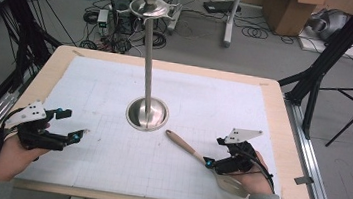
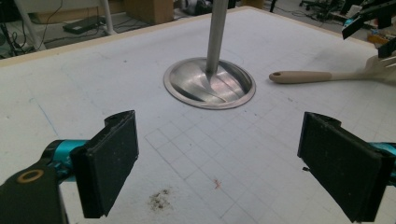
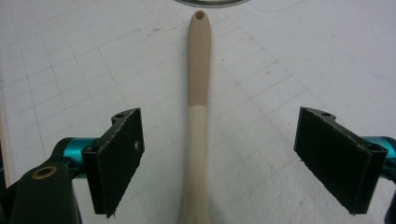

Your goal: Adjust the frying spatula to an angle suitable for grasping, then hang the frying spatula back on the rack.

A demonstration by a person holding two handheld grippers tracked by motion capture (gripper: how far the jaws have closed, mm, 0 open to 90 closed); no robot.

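At the near left of the worktop [image 1: 98, 63] the left gripper [image 1: 81, 134] hovered just above the gridded white mat, its fingers [image 2: 109, 161] spread wide with nothing between them, pointing toward the metal stand [image 1: 147, 111] in the middle. That stand, a round dished base with a tall upright pole and a hooked ring at its top, sat well clear of both hands. Just right of the base lay the spatula [image 1: 193, 154], flat on the mat, its brown handle end with the hanging hole toward the stand and its pale blade toward the near right edge. The right gripper [image 1: 210, 163] sat over the spatula's pale neck with its fingers [image 3: 116, 158] spread wide; in the right gripper view the handle ran straight up the gap between them, touched by neither pad. The step in hand looked like taking hold of the spatula, probably to hang it by its hole on the stand. To do it well, the fingers should straddle the handle evenly, come low enough to catch its sides, and close squarely across it, so the tool did not swivel, leaving the hole end free for the hook.
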